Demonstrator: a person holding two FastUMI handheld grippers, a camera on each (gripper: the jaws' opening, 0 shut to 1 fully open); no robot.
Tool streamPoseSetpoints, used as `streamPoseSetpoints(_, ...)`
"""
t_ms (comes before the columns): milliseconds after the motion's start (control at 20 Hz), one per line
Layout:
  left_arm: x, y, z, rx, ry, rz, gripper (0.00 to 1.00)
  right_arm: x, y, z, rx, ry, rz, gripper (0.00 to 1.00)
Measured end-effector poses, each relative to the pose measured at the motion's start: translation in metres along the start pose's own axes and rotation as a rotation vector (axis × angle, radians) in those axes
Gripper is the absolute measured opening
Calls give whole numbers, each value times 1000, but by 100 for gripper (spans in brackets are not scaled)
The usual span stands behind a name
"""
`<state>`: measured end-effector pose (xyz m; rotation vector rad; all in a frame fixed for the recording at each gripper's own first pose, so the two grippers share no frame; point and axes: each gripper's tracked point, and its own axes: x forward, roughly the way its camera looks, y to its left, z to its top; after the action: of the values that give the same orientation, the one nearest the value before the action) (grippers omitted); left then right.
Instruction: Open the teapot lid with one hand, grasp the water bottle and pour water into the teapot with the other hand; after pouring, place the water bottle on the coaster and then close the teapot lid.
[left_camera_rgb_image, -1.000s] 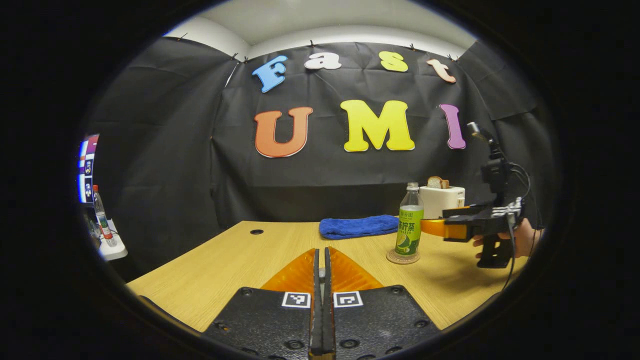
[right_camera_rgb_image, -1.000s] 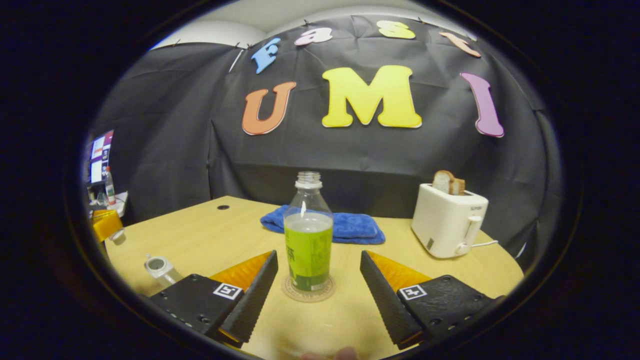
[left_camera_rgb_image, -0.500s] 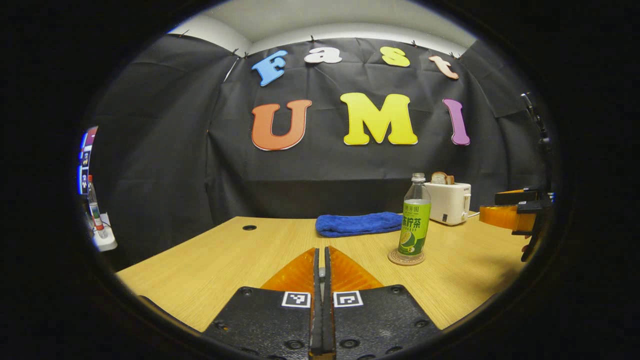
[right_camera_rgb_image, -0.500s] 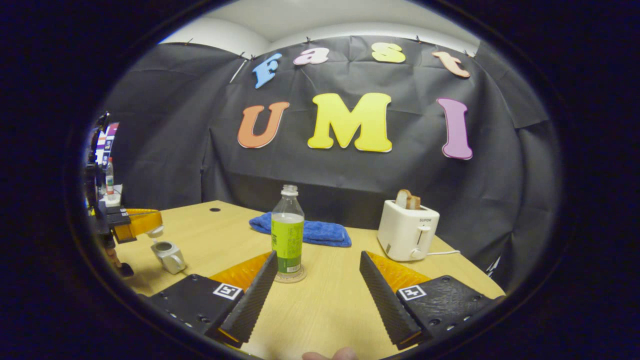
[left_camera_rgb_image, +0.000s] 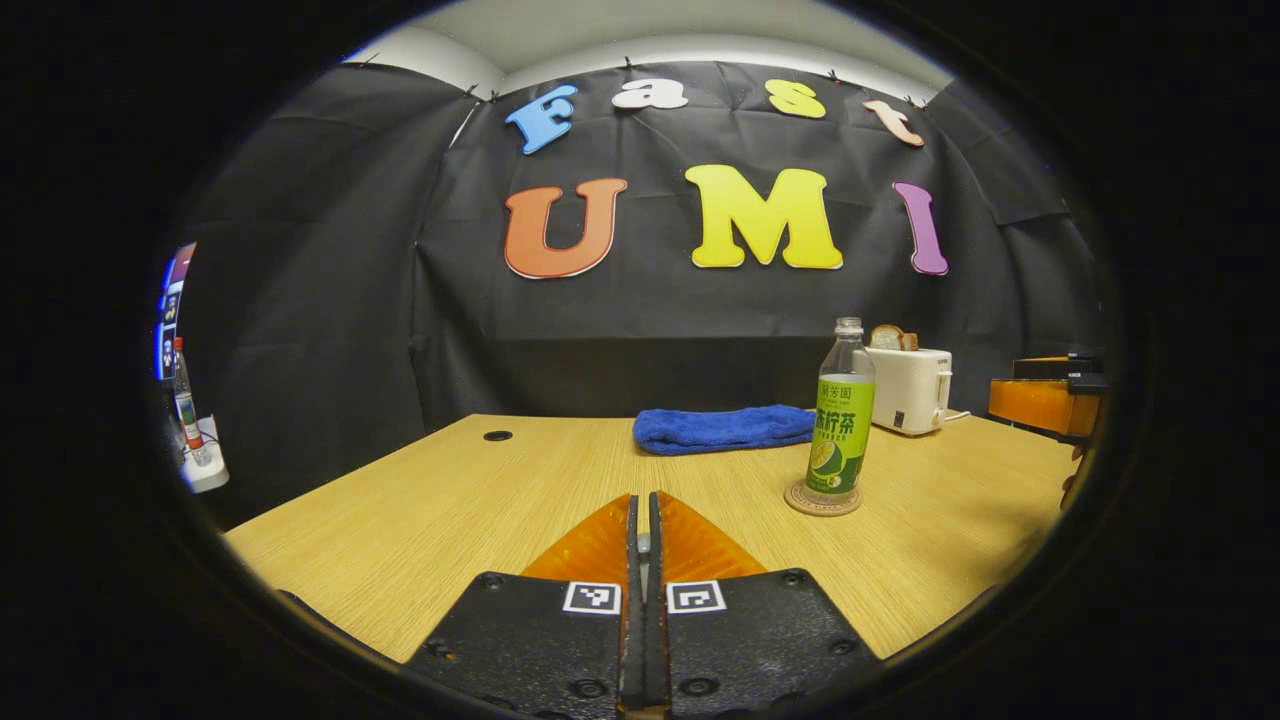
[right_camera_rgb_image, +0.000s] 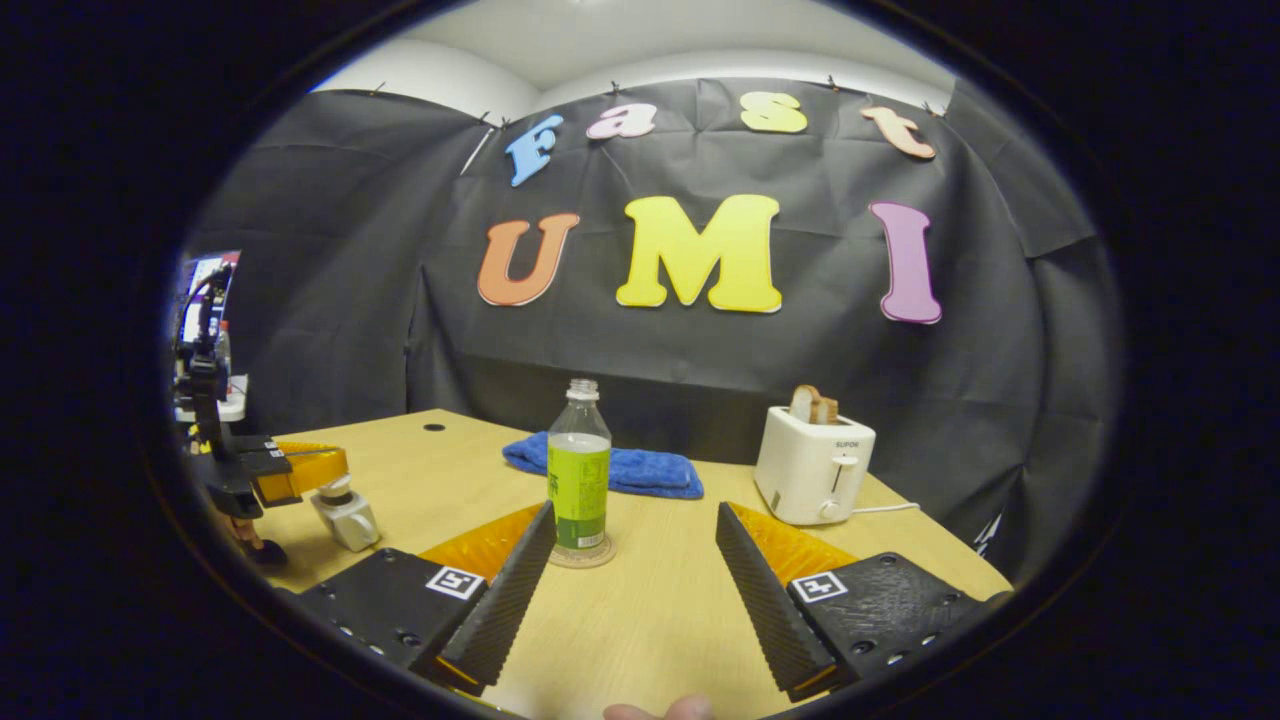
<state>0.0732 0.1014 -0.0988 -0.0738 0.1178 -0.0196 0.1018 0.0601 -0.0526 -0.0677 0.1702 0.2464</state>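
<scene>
Now the closed left gripper (right_camera_rgb_image: 335, 468), holding the lid (right_camera_rgb_image: 335, 490) over the teapot (right_camera_rgb_image: 347, 518), should lower it squarely while the open right gripper (right_camera_rgb_image: 635, 580) stays clear.

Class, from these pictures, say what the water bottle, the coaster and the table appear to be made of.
Water bottle: clear glossy plastic, probably; see-through above its label. Coaster: looks like cork or wood; matte tan disc. Table: pale wood or laminate; visible grain.

- Even overhead light, bright on the table (left_camera_rgb_image: 420, 510); soft shadows near its right edge.
- Sharp centres; fisheye bending toward the rims.
</scene>
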Motion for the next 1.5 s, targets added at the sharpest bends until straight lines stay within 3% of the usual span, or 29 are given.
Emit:
streamPoseSetpoints(950,0,4,-15,22,61,78,7,-6,0,-7,15,-5,6,95)
streamPoseSetpoints(1000,-3,8,-9,32,49,99,16,-6,0,-8,18,-7,6,95)
streamPoseSetpoints(1150,-11,10,15,40,-8,125,98,-11,-3,-8,31,-17,-9,95)
streamPoseSetpoints(1500,-50,-15,77,46,-94,137,96,-42,-17,4,78,-66,-76,98)
